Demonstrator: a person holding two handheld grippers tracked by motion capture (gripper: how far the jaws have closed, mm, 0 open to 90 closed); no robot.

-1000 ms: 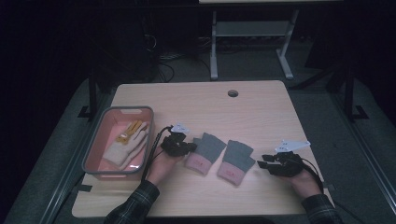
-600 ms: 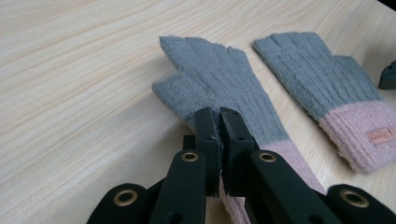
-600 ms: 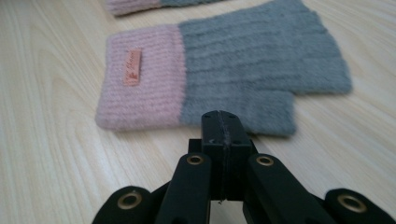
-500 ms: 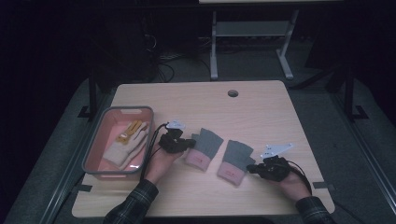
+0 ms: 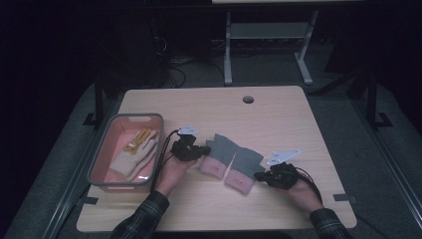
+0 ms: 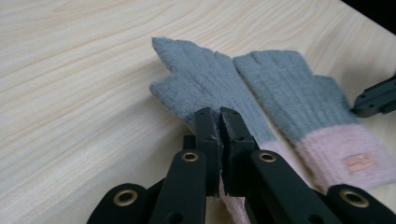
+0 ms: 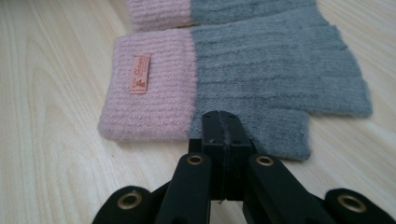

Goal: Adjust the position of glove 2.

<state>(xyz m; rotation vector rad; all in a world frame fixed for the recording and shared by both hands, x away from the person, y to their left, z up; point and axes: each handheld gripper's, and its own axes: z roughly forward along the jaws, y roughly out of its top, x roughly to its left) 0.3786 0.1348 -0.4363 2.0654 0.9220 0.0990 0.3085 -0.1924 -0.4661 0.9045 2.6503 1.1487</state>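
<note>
Two fingerless knit gloves, grey with pink cuffs, lie side by side on the wooden table. My left gripper (image 5: pixel 201 151) (image 6: pixel 219 123) is shut on the near edge of the left glove (image 5: pixel 221 149) (image 6: pixel 205 88), with fabric showing between its jaws. My right gripper (image 5: pixel 259 175) (image 7: pixel 222 123) is shut, its tips over the thumb-side edge of the right glove (image 5: pixel 244 167) (image 7: pixel 261 79) where pink meets grey. I see no fabric between those jaws. The right glove's cuff carries a small tan label (image 7: pixel 139 73). The right gripper's tip (image 6: pixel 373 98) pokes into the left gripper view beside the right glove (image 6: pixel 299 98).
A pink bin with a grey rim (image 5: pixel 99 159) stands at the table's left and holds a white and yellow glove (image 5: pixel 137 154). A round cable hole (image 5: pixel 248 99) sits near the far edge. Bare wood stretches behind and right of the gloves.
My right hand has slid left to the right glove's edge. The left hand and both gloves have stayed where they were.
</note>
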